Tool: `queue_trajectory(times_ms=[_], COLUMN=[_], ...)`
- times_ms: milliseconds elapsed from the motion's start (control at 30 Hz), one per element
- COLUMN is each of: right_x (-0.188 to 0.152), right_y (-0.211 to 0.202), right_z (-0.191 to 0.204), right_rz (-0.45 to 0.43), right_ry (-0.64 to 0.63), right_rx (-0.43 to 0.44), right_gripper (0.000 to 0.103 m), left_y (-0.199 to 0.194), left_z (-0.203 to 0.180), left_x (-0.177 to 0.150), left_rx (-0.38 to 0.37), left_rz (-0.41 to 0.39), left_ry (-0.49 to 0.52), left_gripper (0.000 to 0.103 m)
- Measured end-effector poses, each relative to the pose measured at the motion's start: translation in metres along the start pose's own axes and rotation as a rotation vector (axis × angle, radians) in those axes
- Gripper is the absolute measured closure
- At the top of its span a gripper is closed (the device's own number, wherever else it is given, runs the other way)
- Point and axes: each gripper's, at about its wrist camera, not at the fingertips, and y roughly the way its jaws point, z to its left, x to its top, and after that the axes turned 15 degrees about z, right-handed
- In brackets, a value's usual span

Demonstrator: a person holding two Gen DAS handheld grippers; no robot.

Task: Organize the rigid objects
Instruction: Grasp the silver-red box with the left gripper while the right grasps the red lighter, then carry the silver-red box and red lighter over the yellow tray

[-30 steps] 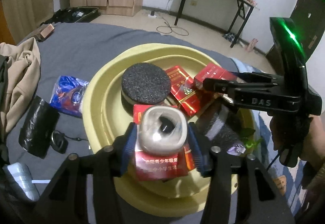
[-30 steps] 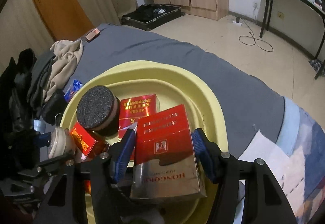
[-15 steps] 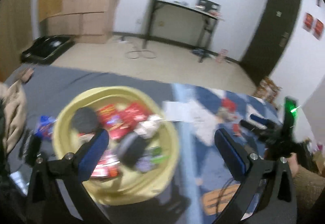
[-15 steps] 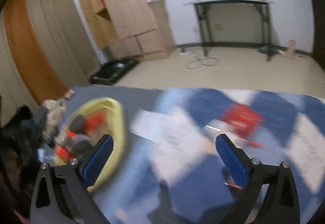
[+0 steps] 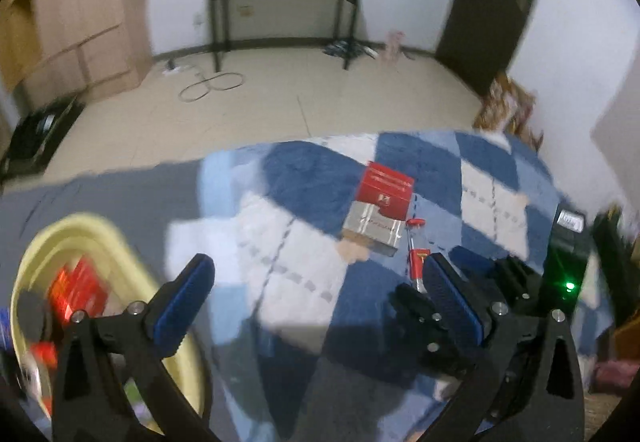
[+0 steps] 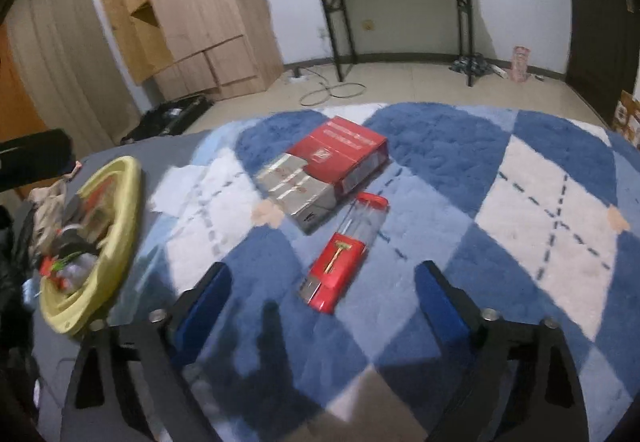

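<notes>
While both grippers hang over the fluffy blue-and-white diamond-patterned blanket, the left gripper stands spread wide with nothing between its ribbed blue pads, and the right gripper, whose jaws have just been closing a little, is also open and empty. Just beyond it lie a flat glossy red-and-silver carton and a slim red box with a clear plastic window, nearly touching. The round yellow plastic basin, heaped with small packs, sits well to the left.
</notes>
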Motion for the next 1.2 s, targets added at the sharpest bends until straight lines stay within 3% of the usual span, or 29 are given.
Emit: queue_trajectory(times_ms=[67,167,267,300,367,400,567,667,833,967,1033,1133,1200], right_x=[0.004,0.002,-0.006,-0.007,-0.011,-0.012,-0.016,-0.018,-0.020,-0.014,-0.007,0.005,0.017], right_y=[0.017,0.026,0.022,0.022,0.021,0.021,0.025,0.025,0.016,-0.001,-0.014,-0.024,-0.025], right_z=[0.000,-0.002,-0.017,-0.023,-0.032,-0.035,-0.041,-0.045,-0.047,-0.030,-0.014,0.013,0.041], right_rz=[0.005,-0.024,-0.076,-0.083,-0.098,-0.103,-0.112,-0.119,-0.147,-0.174,-0.198,-0.192,-0.166], right_ry=[0.014,-0.006,0.064,0.089,0.131,0.144,0.155,0.160,0.119,0.033,-0.020,-0.088,-0.173], right_rx=[-0.026,-0.050,-0.024,-0.009,0.021,0.035,0.058,0.078,0.106,0.135,0.166,0.233,0.260], right_gripper=[0.035,0.050,0.076,0.079,0.081,0.081,0.081,0.081,0.081,0.081,0.081,0.081,0.081], left_y=[0.024,0.048,0.073,0.080,0.094,0.099,0.100,0.076,-0.010,-0.091,-0.131,-0.160,-0.163], left_z=[-0.021,-0.039,-0.050,-0.052,-0.054,-0.054,-0.050,-0.038,0.001,0.063,0.107,0.164,0.194], left_x=[0.013,0.029,0.041,0.043,0.045,0.046,0.038,0.028,-0.011,-0.067,-0.103,-0.141,-0.150], left_rx=[0.059,0.042,0.032,0.029,0.013,0.013,-0.021,-0.039,-0.056,0.004,0.038,0.117,0.148], left_rz=[0.027,0.036,0.059,0.069,0.081,0.087,0.073,0.041,-0.049,-0.128,-0.185,-0.183,-0.143], left_ry=[0.096,0.151,0.155,0.157,0.161,0.149,0.109,0.079,0.000,-0.110,-0.211,-0.317,-0.360], left_gripper=[0.001,0.001,0.001,0.004,0.020,0.036,0.042,0.043,0.044,0.045,0.045,0.045,0.045])
